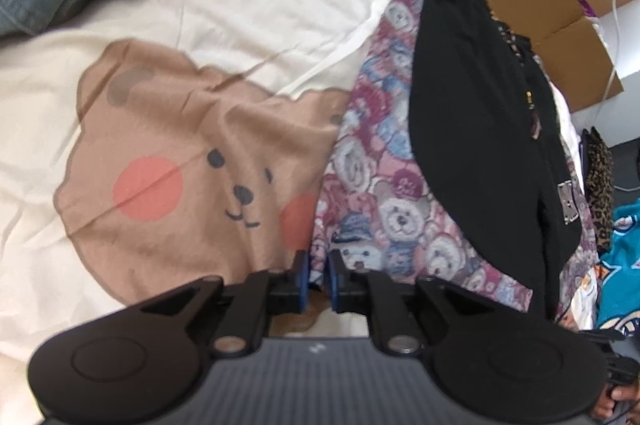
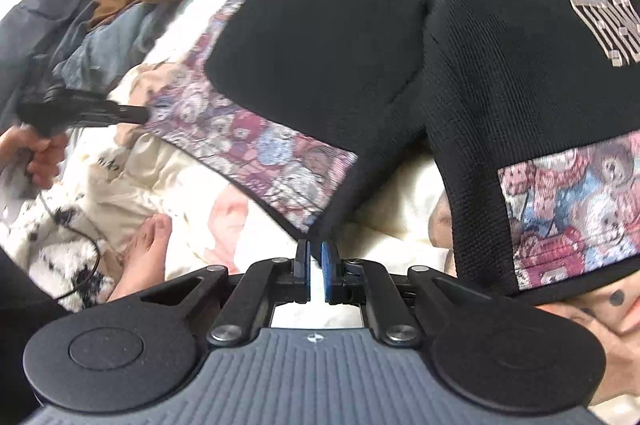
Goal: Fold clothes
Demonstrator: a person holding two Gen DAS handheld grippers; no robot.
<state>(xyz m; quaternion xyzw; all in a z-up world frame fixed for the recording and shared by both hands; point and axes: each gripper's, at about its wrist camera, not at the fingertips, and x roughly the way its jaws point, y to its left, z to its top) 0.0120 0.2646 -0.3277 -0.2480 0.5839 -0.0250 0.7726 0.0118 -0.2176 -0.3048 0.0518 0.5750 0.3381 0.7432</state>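
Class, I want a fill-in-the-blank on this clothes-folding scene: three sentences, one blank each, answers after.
1. The garment pinched by the right gripper is black with panels printed with teddy ____.
2. The big bear face on the cream sheet has ____ cheeks.
3. The left gripper grips the garment's ____ panel.

Answers: bears; pink; patterned

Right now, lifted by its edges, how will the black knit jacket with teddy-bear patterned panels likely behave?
The black knit jacket with teddy-bear patterned panels probably hangs floppy: it sags between the left gripper and right gripper. Its thick knit suggests some weight. The textured weave seems unlikely to slip from the fingers.
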